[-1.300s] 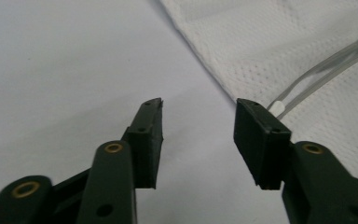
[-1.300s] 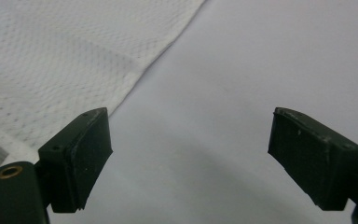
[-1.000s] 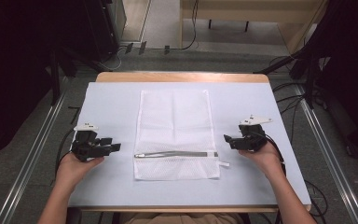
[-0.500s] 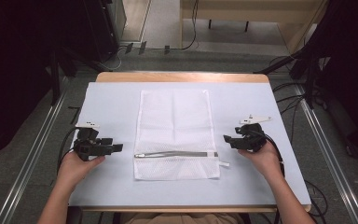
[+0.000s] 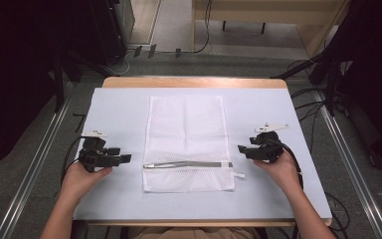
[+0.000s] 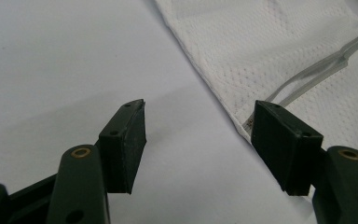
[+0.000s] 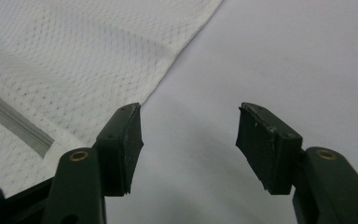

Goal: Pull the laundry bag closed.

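One table (image 5: 129, 104) takes up most of the high view, its top covered by a pale sheet, with a strip of bare wood along the far edge; on the middle of it lies a white mesh bag (image 5: 186, 129), flat, its long sides running away from the person; a grey zip (image 5: 189, 164) crosses the bag near its close end, and a small white tab (image 5: 238, 174) sticks out at the zip's right end. Two hands come in from the bottom; the left hand (image 5: 82, 177) holds the left gripper (image 5: 124, 159) just off the bag's left edge, level with the zip, pointing right toward it; the right hand (image 5: 278, 169) holds the right gripper (image 5: 241, 149) just off the bag's right edge, pointing left. Both sit near the bag without touching it. Left jaws stand spread wide with bare sheet between them, the bag's edge and zip end (image 6: 307, 74) just past the right-hand jaw in the left gripper view; right jaws are also spread, though they have just been closing a little, with bare sheet between them and the bag's edge (image 7: 98, 65) lying beyond the left-hand jaw.
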The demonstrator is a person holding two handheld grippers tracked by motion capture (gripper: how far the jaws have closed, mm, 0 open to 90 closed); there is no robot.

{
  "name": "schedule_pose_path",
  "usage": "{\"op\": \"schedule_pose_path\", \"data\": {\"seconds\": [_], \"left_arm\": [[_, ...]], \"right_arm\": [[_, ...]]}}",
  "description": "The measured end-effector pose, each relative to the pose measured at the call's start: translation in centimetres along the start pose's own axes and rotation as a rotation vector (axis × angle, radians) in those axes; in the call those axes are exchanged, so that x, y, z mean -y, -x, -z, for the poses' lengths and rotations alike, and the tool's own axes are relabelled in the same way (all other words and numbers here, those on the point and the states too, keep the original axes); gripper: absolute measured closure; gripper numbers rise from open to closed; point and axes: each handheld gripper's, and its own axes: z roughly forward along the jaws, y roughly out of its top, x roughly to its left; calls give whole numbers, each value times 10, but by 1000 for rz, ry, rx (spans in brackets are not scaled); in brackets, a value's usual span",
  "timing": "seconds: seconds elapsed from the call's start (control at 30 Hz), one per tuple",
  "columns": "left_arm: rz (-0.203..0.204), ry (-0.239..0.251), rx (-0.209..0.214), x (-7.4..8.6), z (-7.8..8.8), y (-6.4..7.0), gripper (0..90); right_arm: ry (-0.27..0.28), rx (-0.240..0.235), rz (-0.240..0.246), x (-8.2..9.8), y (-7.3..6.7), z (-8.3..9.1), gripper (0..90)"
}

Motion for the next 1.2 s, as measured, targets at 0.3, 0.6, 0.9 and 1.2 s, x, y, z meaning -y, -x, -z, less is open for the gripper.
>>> {"op": "schedule_pose_path", "data": {"seconds": [0.3, 0.6, 0.9, 1.2], "left_arm": [[4, -6, -5, 1, 0, -1, 360], [7, -1, 0, 1, 1, 0, 359], [20, 4, 0, 3, 3, 0, 356], [15, 2, -3, 7, 7, 2, 356]], "right_arm": [[-13, -14, -2, -1, -3, 0, 443], [-12, -28, 30, -5, -15, 3, 438], [-17, -41, 43, -9, -23, 5, 442], [-26, -75, 87, -15, -36, 1, 452]]}}
